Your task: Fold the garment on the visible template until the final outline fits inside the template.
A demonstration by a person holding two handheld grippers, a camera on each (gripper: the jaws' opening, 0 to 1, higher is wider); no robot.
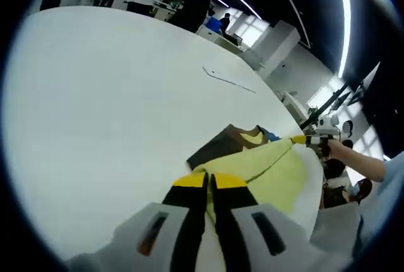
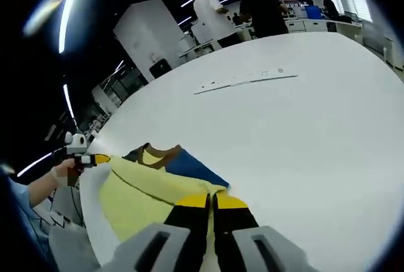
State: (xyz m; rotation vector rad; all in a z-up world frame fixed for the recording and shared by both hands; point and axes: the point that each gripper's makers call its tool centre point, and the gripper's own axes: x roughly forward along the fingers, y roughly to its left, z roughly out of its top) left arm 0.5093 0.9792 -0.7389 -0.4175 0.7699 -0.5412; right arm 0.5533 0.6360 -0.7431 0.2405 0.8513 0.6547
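Now mid-fold | table (image 1: 95,95): garment (image 1: 265,168) (yellow, dark collar) near its edge, template unclear | left gripper (image 1: 209,182) pinching one hem corner; right gripper (image 2: 211,200) pinching another | next, likely: carry both corners across evenly

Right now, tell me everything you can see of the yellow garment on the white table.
The garment is soft pale-yellow cloth with a brown neckband and a blue part beside it; in the left gripper view that part looks brown. It lies partly folded near the edge of the white table, with a crease running across it. The right claw is shut on one corner, the left claw on the opposite one, each pinching the cloth between yellow-tipped black jaws.
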